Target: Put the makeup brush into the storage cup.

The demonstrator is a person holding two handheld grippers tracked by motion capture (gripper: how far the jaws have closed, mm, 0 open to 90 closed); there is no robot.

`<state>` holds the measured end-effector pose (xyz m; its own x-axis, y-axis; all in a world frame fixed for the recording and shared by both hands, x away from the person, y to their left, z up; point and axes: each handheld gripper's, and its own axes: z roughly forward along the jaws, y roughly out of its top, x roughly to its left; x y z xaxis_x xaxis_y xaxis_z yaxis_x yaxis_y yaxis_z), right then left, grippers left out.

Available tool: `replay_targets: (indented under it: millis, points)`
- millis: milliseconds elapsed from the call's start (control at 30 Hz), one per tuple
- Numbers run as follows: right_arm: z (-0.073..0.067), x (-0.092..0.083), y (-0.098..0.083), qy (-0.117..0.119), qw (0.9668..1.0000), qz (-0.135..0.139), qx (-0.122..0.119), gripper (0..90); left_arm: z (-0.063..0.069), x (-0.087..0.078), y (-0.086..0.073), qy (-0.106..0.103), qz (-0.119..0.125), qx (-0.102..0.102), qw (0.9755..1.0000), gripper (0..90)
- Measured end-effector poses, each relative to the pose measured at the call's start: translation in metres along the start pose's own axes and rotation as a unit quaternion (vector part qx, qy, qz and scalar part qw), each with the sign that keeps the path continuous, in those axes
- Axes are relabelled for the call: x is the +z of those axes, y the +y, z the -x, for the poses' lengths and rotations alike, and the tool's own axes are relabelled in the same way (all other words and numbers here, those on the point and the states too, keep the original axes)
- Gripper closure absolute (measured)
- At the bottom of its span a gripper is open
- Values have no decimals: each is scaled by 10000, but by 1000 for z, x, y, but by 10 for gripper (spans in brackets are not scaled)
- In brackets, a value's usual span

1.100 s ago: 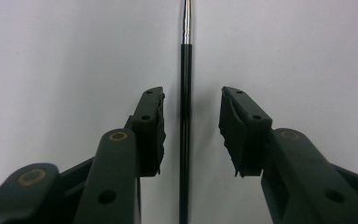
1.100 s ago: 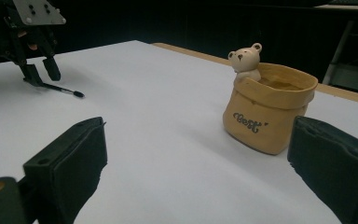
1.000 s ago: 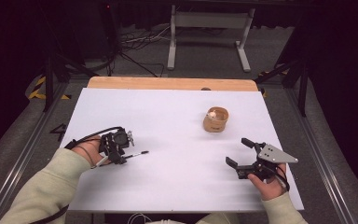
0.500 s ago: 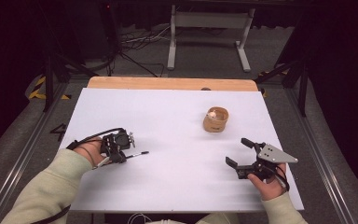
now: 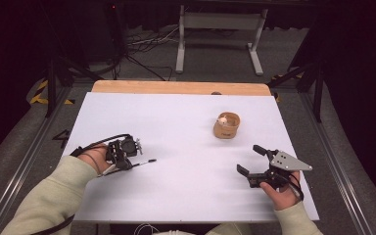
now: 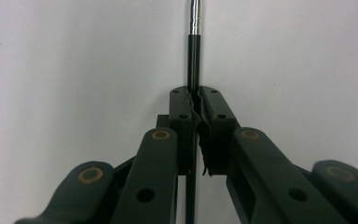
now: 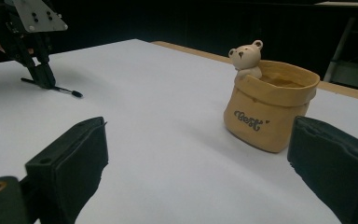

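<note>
Since the earlier frame: left tongs [image 5: 136,155] have just been closing; both hands and all items keep their places.

Item, pen [image 6: 194,56]: slim black rod with a silver section, lying flat on the worktop [image 5: 176,122] at its left front. Clamped between the pads of the left tongs, which are pressed fully shut on it; its tip [image 5: 152,160] sticks out toward the middle of the sheet.

Item, right tongs [image 5: 249,160]: jaws spread wide, nothing between them, held low over the right front of the worktop, facing the pot.

Item, pot [image 7: 270,105]: tan, sack-shaped, lettering on its front, small white bear figure [image 7: 247,58] at its rim. Upright on the right half, well apart from the pen.

Surface: plain white sheet over a wooden board, the wood showing along the far edge [image 5: 176,87].

Room: dark; grey floor, a metal stand [image 5: 220,29] and loose cables [image 5: 142,46] beyond the worktop.
</note>
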<state>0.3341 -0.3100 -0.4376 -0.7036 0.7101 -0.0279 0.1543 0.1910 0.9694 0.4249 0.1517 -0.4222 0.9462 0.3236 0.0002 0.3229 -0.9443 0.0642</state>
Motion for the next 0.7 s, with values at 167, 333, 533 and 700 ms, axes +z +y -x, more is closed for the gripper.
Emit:
replay_targets:
  millis: [167, 333, 533, 700]
  points:
    - [0, 0, 0, -3, 10000, -6, -3, 55, 3, -3, 0, 78, 66, 101, 9999, 846]
    - [0, 0, 0, -2, 10000, -4, -8, 55, 5, -15, 2, 151, 232, 125, 9995, 847]
    - [0, 0, 0, 4, 10000, 1, -4, 55, 10, -34, 3, 203, 688, 177, 9973, 847]
    - [0, 0, 0, 4, 10000, -5, -21, 55, 14, -41, 3, 185, 1080, 158, 9939, 847]
